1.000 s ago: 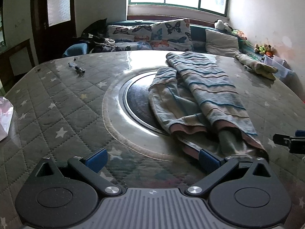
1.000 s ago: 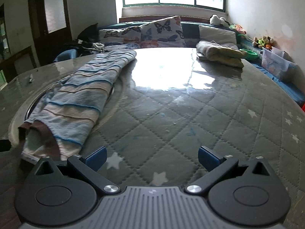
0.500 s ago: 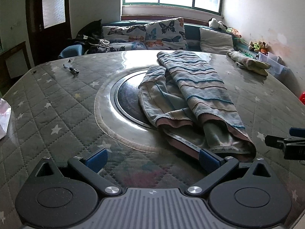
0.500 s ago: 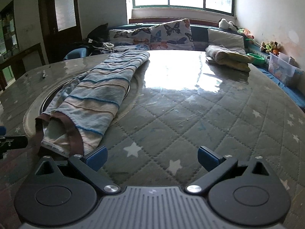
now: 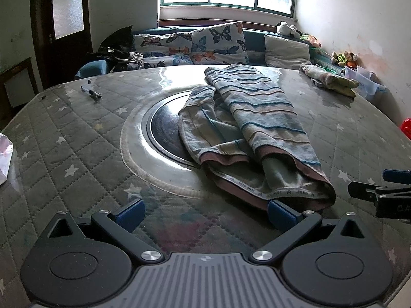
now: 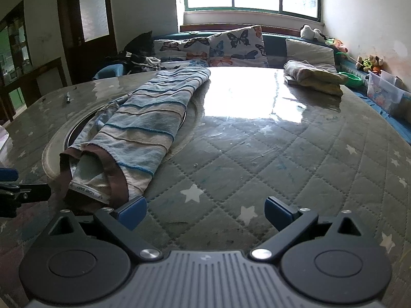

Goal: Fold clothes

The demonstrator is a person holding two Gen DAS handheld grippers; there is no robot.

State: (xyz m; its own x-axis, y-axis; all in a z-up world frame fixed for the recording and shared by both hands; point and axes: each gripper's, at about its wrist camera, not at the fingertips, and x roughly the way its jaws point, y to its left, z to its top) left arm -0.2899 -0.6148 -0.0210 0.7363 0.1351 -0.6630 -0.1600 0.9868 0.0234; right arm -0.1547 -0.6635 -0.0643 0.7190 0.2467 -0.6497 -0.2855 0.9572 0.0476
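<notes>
Both grippers, left gripper (image 5: 205, 211) and right gripper (image 6: 205, 209), gaped empty beside the striped garment (image 5: 257, 128); soft, limp; grasp the brown hem (image 6: 118, 179).

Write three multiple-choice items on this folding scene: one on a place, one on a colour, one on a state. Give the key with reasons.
1. Where does the folded yellowish cloth lie?
A. far right of the table
B. on the dark disc
C. on the floor

2. What colour is the band along the striped garment's near opening?
A. green
B. brown
C. white

3. How do the left tool and right tool stand?
A. both open, empty
B. both shut on cloth
C. left shut on the garment

Key: A, it sits by the far right edge; B, a brown band rims the opening; A, the fingers stand apart, gripping nothing.
</notes>
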